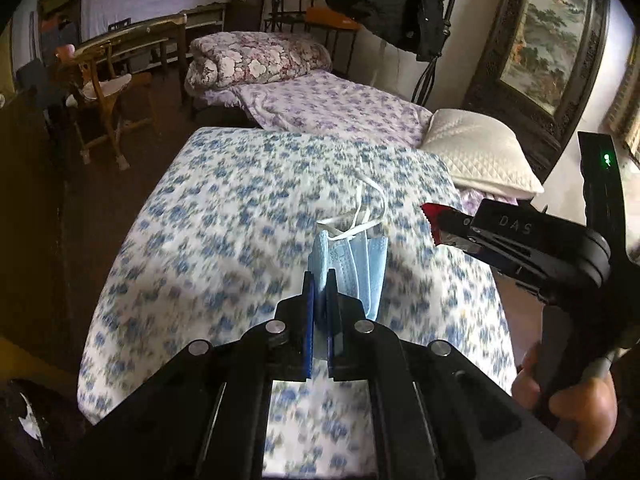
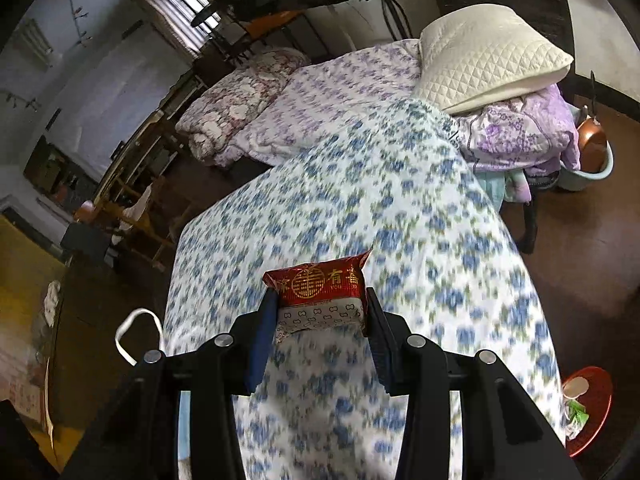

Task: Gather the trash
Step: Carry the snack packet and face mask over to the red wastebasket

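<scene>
Both wrist views close above shared bed.

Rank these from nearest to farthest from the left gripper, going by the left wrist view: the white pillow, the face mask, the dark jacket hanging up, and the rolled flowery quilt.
1. Face mask: clamped in the left gripper.
2. White pillow: ahead right, at the bed's edge.
3. Rolled flowery quilt: ahead left, at the far end of the purple bedding.
4. Dark jacket: hanging at top, beyond the quilt.

A home bedroom: floral-sheeted bed, pillow, folded quilt.
</scene>
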`<control>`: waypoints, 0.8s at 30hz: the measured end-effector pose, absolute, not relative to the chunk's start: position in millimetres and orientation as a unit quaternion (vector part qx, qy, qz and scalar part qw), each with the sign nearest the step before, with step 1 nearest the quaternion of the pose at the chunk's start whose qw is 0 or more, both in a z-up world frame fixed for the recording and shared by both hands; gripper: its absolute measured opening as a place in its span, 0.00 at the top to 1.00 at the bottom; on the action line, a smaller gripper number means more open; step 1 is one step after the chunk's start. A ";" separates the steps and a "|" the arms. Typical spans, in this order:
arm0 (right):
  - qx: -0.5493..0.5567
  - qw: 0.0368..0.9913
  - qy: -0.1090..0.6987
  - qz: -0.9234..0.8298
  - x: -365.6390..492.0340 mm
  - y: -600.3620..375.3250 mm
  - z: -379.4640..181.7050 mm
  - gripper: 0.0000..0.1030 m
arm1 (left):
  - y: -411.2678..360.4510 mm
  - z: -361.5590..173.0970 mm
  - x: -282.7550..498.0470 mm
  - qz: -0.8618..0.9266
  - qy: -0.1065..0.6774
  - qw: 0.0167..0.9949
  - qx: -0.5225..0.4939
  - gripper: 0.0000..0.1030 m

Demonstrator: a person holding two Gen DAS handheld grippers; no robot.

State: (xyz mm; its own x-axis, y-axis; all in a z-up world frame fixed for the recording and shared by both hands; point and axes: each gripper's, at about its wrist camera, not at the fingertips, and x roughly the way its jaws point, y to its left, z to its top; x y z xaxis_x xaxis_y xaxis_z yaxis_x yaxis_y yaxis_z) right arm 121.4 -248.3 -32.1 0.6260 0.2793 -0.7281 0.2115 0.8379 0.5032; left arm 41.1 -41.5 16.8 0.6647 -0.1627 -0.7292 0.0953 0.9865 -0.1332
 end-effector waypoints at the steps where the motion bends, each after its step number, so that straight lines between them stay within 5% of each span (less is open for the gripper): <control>1: 0.293 0.852 0.432 0.025 111.4 -249.9 -33.2 0.59 | -39.8 16.4 33.5 -0.073 0.404 0.911 -0.041 0.94; 13: 0.316 0.850 0.422 -0.003 -7.8 -319.5 -23.9 0.59 | -107.4 29.6 -9.5 -0.149 0.393 0.907 0.006 0.94; 24: 0.307 0.824 0.453 -0.148 -147.0 -448.4 -63.2 0.59 | -291.4 -19.7 -71.4 -0.305 0.451 0.832 0.103 0.94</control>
